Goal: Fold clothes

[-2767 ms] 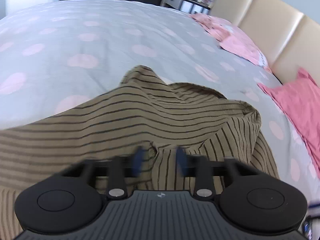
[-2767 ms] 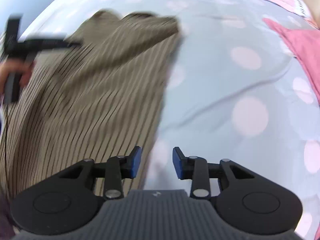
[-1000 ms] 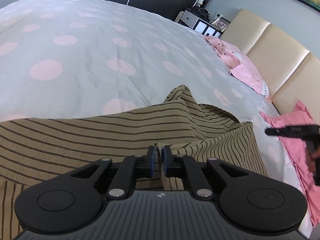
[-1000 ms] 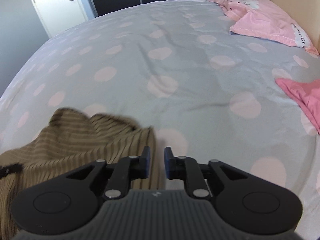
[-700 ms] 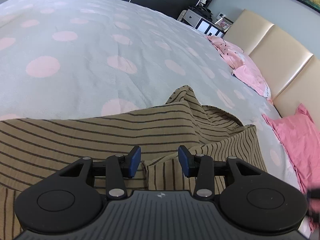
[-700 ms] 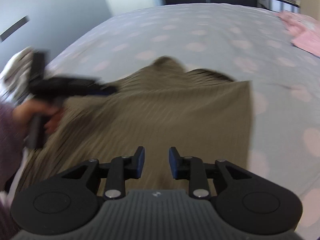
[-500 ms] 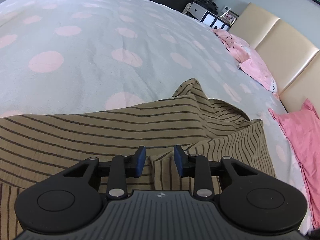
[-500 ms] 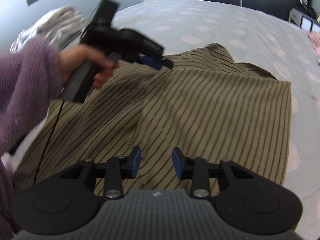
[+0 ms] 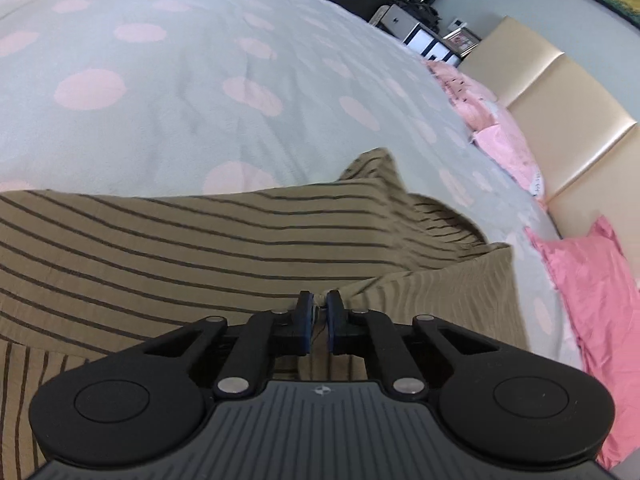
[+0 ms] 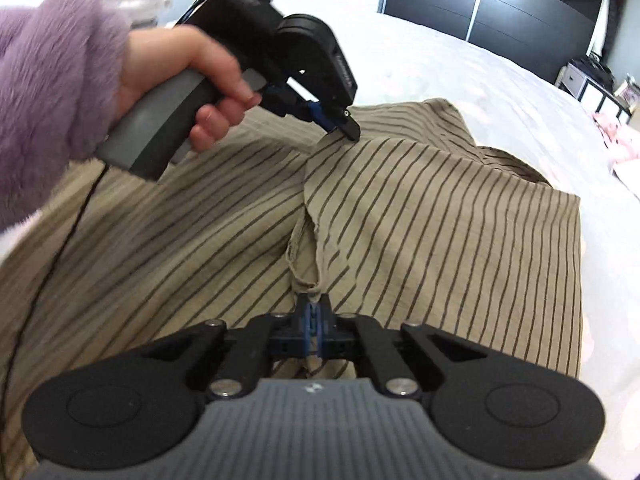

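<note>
Early going: the shirt [image 10: 420, 216] lies rumpled on the bed [image 9: 180, 80], no neat fold made. Left gripper [image 9: 318, 312] and right gripper [image 10: 314, 316] each pinch its folded-over edge, jaws nearly closed.

One shirt [image 9: 240, 248], two claws [image 9: 318, 312], three pillows [image 9: 592, 264].

Ahead of my tool spreads a grey bedspread with pink polka dots [image 9: 208, 92]. To its right I see pink pillows [image 9: 592, 280] against a beige padded headboard [image 9: 560, 112]; dark glossy wardrobe doors [image 10: 500, 4] stand beyond.
</note>
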`<state>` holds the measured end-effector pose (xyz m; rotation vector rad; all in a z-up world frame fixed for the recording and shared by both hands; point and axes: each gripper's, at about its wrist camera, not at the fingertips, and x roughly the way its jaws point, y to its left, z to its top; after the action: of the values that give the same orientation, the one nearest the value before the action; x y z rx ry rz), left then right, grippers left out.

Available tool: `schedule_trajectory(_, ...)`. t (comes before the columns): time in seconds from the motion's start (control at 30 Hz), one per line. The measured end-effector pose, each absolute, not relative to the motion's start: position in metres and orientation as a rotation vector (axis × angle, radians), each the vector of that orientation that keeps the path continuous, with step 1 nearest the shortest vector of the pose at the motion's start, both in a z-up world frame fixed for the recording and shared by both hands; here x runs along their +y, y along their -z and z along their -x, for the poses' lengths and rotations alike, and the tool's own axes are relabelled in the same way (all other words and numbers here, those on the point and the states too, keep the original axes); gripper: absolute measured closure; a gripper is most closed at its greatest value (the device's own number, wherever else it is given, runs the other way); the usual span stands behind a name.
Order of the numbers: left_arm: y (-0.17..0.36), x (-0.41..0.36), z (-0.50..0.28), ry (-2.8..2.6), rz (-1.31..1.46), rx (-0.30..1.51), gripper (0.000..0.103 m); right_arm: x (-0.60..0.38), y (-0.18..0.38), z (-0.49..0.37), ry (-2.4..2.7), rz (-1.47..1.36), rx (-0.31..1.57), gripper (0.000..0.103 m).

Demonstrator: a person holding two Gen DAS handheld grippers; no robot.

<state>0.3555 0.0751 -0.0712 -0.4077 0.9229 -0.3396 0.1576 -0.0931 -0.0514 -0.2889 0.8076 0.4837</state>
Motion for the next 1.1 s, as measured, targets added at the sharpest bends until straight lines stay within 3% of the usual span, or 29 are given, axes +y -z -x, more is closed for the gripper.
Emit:
schedule_trajectory(0.17, 0.029, 0.053, -0.357, 0.382, 0.406, 0.852, 0.099, -0.122, 0.035, -0.149, -0.465, 0.162, 0.761, 0.1)
schedule_trajectory(0.4, -0.01, -0.044, -0.372, 0.47, 0.216, 0.852, 0.1, -0.181, 0.022, -0.148, -0.401, -0.003, 0.733, 0.1)
schedule_trajectory(0.73, 0.032, -0.156, -0.394, 0.483, 0.013, 0.987, 0.099, -0.261, 0.058, -0.161, -0.314, -0.24, 0.838, 0.1)
schedule_trajectory(0.8, 0.036, -0.156, -0.394, 0.47, 0.01, 0.99, 0.098, -0.265, 0.069, -0.164, -0.317, -0.274, 0.867, 0.095)
schedule_trajectory(1.03, 0.027, -0.126, -0.394, 0.442, 0.046, 0.94, 0.07, -0.274, 0.076, -0.159, -0.215, -0.225, 0.865, 0.085)
schedule_trajectory(1.07, 0.024, -0.119, -0.394, 0.439, 0.058, 0.928, 0.059, -0.274, 0.075, -0.157, -0.2, -0.225, 0.856, 0.078)
schedule_trajectory(1.1, 0.023, -0.114, -0.394, 0.435, 0.065, 0.919, 0.054, -0.276, 0.073, -0.153, -0.189, -0.228, 0.843, 0.068)
